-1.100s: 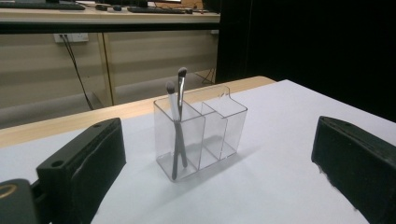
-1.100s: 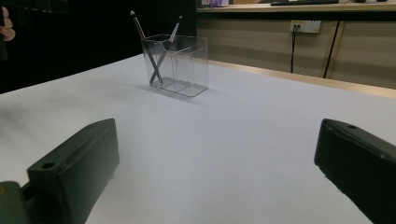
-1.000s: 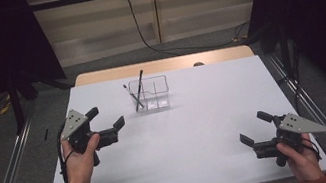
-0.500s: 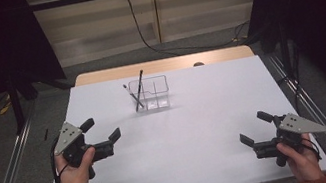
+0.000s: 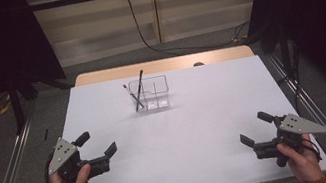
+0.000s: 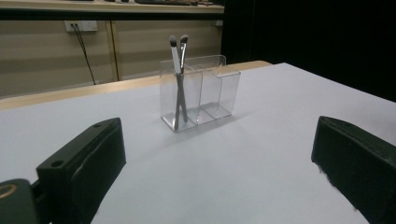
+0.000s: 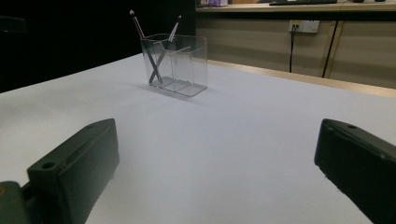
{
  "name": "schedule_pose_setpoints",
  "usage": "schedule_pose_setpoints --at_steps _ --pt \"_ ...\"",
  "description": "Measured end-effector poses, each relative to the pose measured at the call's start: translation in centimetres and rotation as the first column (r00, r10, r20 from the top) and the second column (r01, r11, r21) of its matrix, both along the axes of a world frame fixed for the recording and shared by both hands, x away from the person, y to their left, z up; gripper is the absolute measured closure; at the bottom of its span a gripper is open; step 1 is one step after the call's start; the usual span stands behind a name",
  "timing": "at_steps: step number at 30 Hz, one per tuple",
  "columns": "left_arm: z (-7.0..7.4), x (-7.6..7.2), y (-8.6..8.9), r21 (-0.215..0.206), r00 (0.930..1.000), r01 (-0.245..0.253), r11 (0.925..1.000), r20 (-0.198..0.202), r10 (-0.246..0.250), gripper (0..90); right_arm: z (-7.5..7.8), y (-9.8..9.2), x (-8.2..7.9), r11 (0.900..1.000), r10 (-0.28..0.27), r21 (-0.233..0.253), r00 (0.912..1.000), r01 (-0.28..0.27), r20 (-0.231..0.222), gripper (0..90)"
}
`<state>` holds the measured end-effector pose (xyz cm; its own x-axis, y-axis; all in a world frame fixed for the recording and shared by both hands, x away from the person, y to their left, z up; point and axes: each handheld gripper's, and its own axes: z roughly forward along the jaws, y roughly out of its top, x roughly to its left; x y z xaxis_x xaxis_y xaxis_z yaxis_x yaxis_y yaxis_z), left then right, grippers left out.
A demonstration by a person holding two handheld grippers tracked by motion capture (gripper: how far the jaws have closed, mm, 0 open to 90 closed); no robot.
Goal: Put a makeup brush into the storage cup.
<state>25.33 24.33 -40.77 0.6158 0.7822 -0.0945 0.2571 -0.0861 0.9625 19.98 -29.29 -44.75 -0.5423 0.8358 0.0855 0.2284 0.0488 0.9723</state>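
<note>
Two brushes [image 5: 138, 90] standing crossed in the clear holder [image 5: 150, 94], both grippers [image 5: 98, 152] [image 5: 251, 135] wide, empty, well back from it, nothing left to carry.

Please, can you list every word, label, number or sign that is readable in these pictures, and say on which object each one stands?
There is no readable text in these pictures.
Clear organizer: no label or print shows.
Two brushes standing in it: no marking can be made out on the handles.
Left gripper and right gripper: black jaws and grey plates carry holes, no lettering.
White table: plain.
</note>
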Motion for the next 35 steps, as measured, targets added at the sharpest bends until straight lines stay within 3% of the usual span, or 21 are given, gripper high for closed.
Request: schedule_pose_setpoints --at_steps 8,24,35 --pt "-0.7 -1.0 0.6 0.025 0.9999 -0.013 0.9996 0.005 0.013 2.9 0.0 -0.1 -0.2 1.0 -0.005 0.0 1.0 0.005 0.002 0.0" --pt "-2.1 -3.0 1.3 -0.001 0.9997 -0.025 0.9997 0.001 0.025 2.9 0.1 -0.3 -0.5 1.0 -0.016 -0.004 0.9998 0.016 0.009 0.0" --pt "-2.5 -2.8 1.3 0.017 0.9996 -0.026 0.9995 -0.011 0.027 2.9 0.0 -0.5 -0.6 1.0 -0.021 -0.005 0.9997 0.021 0.008 0.0"
